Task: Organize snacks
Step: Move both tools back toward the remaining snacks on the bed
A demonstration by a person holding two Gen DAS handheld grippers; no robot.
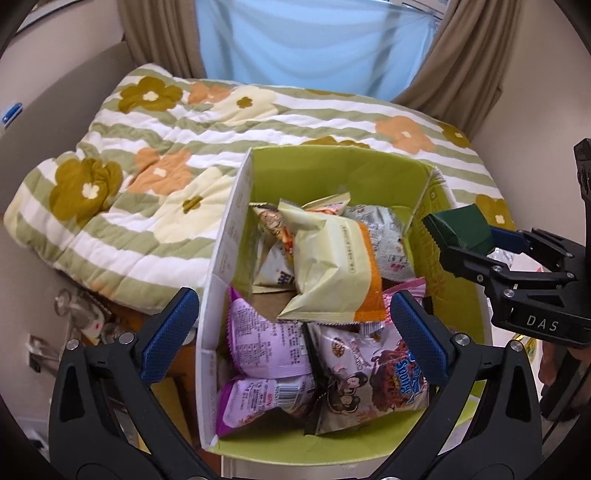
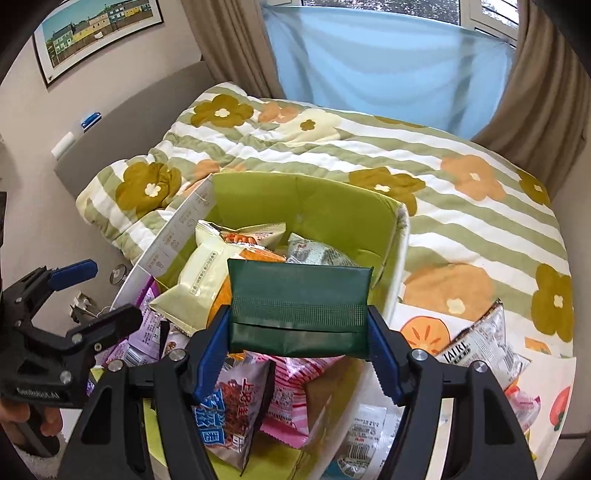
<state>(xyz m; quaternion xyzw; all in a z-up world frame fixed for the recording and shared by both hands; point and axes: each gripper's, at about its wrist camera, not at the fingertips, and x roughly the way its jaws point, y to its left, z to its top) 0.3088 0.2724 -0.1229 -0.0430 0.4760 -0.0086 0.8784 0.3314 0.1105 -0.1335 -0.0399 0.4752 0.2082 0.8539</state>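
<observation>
A green-lined cardboard box holds several snack packets, among them a cream and orange packet and purple packets. My left gripper is open and empty, hanging over the near part of the box. My right gripper is shut on a dark green packet and holds it above the box. It shows at the right of the left wrist view, over the box's right wall. The left gripper shows at the left of the right wrist view.
The box stands at the foot of a bed with a flowered, striped quilt. Loose snack packets lie on a persimmon-print cloth right of the box. Curtains hang behind the bed. A framed picture hangs on the left wall.
</observation>
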